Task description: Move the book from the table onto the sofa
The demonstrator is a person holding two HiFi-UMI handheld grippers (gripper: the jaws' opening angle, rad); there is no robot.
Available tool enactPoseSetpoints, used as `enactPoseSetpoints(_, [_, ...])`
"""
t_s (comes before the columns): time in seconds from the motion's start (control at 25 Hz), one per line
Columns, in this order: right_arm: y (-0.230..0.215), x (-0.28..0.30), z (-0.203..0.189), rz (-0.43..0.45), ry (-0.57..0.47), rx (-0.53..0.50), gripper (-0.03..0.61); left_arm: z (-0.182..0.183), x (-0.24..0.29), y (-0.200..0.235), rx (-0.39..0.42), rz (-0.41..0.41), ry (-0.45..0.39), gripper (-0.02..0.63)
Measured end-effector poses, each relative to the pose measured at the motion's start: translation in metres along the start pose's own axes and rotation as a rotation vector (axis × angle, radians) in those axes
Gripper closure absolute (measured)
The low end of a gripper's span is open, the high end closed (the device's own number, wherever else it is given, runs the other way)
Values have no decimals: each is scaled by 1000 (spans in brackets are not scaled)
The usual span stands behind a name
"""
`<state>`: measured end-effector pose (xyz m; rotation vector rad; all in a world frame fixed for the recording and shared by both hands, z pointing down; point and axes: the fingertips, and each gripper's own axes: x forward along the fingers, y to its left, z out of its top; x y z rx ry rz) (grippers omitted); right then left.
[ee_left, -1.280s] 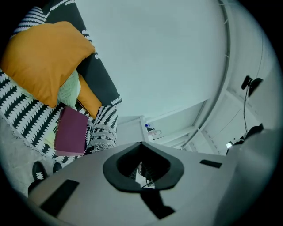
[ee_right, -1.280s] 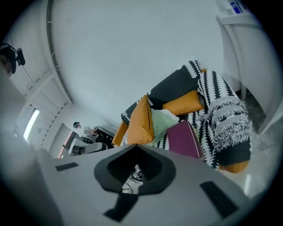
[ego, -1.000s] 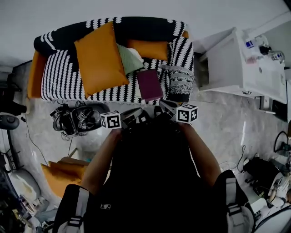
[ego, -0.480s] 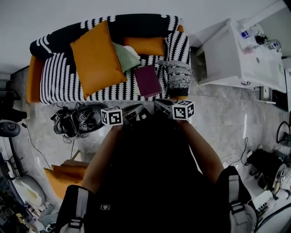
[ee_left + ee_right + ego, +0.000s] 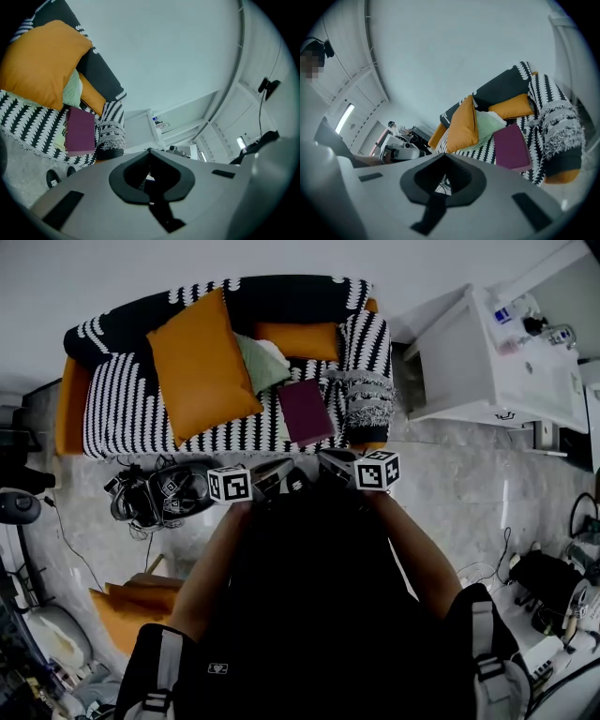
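The maroon book (image 5: 307, 412) lies flat on the sofa (image 5: 131, 404), on the right part of the striped seat beside the fringed armrest. It also shows in the left gripper view (image 5: 79, 131) and the right gripper view (image 5: 512, 146). My left gripper (image 5: 275, 474) and right gripper (image 5: 336, 463) hover side by side over the floor just in front of the sofa, short of the book. Both are shut with nothing between the jaws, and neither touches the book. In each gripper view the jaw tips meet, left gripper (image 5: 149, 151) and right gripper (image 5: 444, 154).
A large orange cushion (image 5: 202, 362), a pale green cushion (image 5: 261, 360) and a small orange one (image 5: 302, 338) lean on the sofa back. A white side table (image 5: 478, 362) stands right of the sofa. Black gear and cables (image 5: 159, 491) lie on the floor at the left.
The right gripper has shifted slightly to the left in front of the sofa. The book lies where it was, and both grippers stay shut.
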<state>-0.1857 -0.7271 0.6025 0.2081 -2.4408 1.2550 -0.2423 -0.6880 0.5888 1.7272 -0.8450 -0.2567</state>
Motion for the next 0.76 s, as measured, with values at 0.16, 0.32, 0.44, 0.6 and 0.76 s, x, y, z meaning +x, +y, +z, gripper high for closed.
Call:
enactPoseSetpoints(0.16, [3,1,-4,4,16,-4,572,-2,-5,2,2,12,-4,603])
enactPoseSetpoints(0.32, [4,2,-5,7,20,-9,572,-1,-9,3,-1,16,-16,603])
enactPoseSetpoints(0.44, [3,1,-6,8,18,-7,572,-3,-9,5,-8,18,-18,603])
enactPoseSetpoints(0.6, [4,0,-6,10,22,-1,572,-3,-9,2,-7,15,-15,603])
enactPoseSetpoints(0.76, [5,2,-8,11,23,5,572,-7,-14,14,2,51,-10,603])
